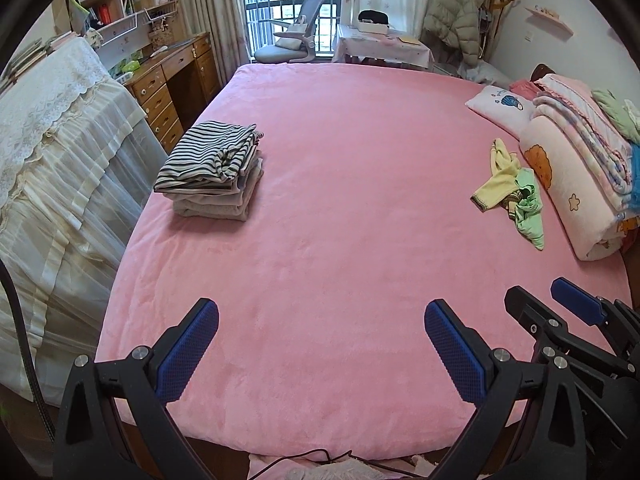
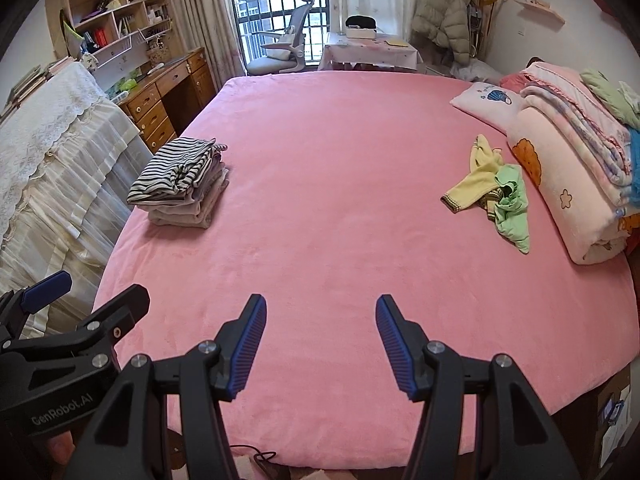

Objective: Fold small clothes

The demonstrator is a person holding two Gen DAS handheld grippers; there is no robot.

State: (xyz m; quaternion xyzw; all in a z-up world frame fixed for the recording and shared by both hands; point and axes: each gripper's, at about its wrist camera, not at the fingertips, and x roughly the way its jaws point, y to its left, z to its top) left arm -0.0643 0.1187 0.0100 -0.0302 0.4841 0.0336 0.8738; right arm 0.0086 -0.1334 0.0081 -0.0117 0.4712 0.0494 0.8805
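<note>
Pink bedspread: folded clothes stack at left, yellow and green garments crumpled by rolled quilt. Left gripper and right gripper: both gaping, empty.

"GenRobot.AI" stands in pale letters on the black body of the left tongs; nothing else is legible.

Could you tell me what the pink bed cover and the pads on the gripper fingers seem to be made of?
The pink bed cover looks like a plush fleece or velvet-type fabric: matte, with soft mottled shading as from a short nap. The blue pads look like moulded rubber or soft plastic: one gripper's show a dimpled grid, the other's fine ridges. The fingers behind them look like matte black plastic.
</note>
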